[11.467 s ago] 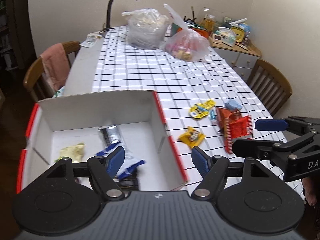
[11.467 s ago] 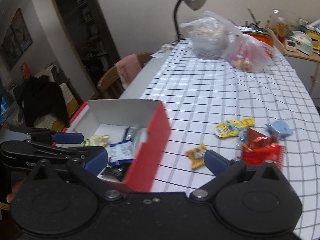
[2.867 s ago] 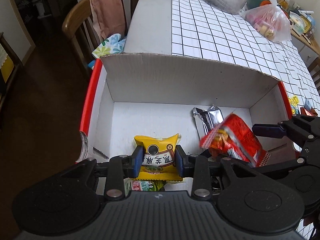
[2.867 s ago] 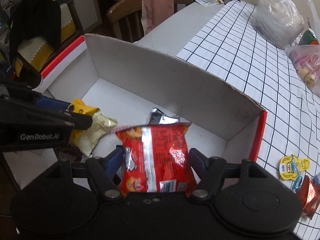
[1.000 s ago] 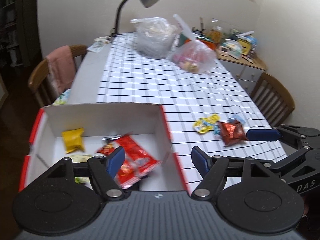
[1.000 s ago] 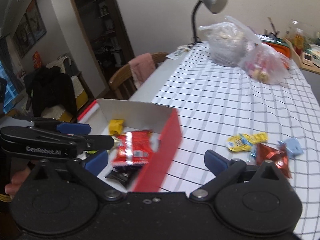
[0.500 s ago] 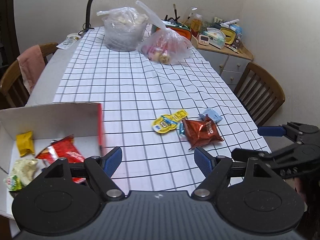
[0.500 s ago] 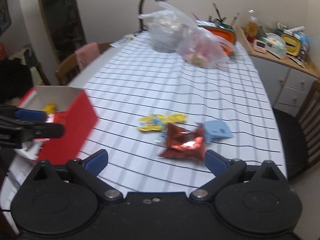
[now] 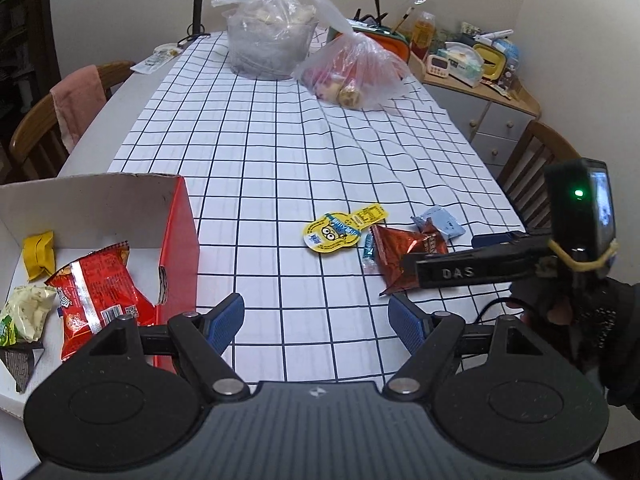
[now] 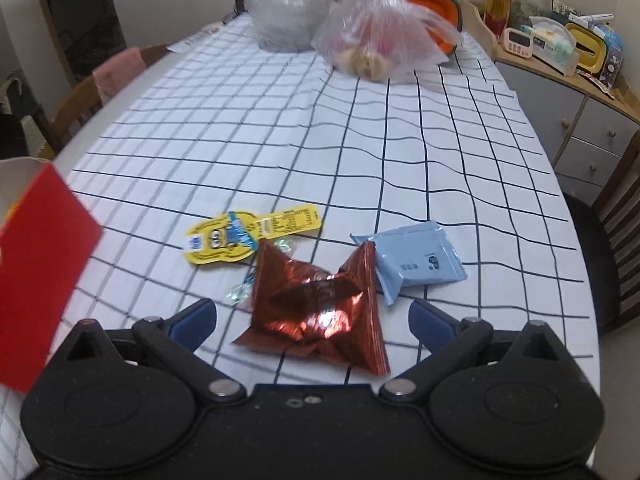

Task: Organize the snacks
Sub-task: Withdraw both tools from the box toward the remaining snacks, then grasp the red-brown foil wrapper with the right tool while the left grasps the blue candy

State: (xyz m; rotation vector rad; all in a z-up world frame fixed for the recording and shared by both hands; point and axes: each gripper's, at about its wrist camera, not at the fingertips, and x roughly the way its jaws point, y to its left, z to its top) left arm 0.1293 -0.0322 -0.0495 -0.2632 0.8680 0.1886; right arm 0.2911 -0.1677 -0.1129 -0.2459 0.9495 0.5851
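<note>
- Four small snacks lay loose on the black-and-white checked tablecloth (image 9: 280, 168), clustered at centre right of the left wrist view, so the sorting looked partly done.
- Largest of the task's things, the red-sided white cardboard box (image 9: 178, 236) sat at the left edge of that view, already holding a red crinkled chip bag (image 9: 96, 292), a small yellow packet (image 9: 39, 254), a pale green-and-cream wrapper (image 9: 25, 312) and a dark wrapper (image 9: 22, 362).
- Next in size, the crumpled shiny red foil packet (image 10: 316, 304) lay at lower centre of the right wrist view, touching the pale blue flat sachet (image 10: 416, 262) at its right and just beside the yellow cartoon-face jelly pack (image 10: 244, 236) at upper left.
- Smallest, a clear-teal sweet wrapper (image 10: 240, 286) peeked out from the foil packet's left edge.
- Right gripper (image 10: 312, 318) was spread wide and empty, its blue pads flanking the foil packet; whether they touched the cloth could not be told.
- Left gripper (image 9: 318, 322) was likewise wide and empty, hanging above bare cloth just right of the box.
- Step in hand, by my reading: reaching for the foil packet. The next move would call for settling the pads around its puffed middle, closing gently, then carrying it over the box wall without dragging the neighbouring sachet.
</note>
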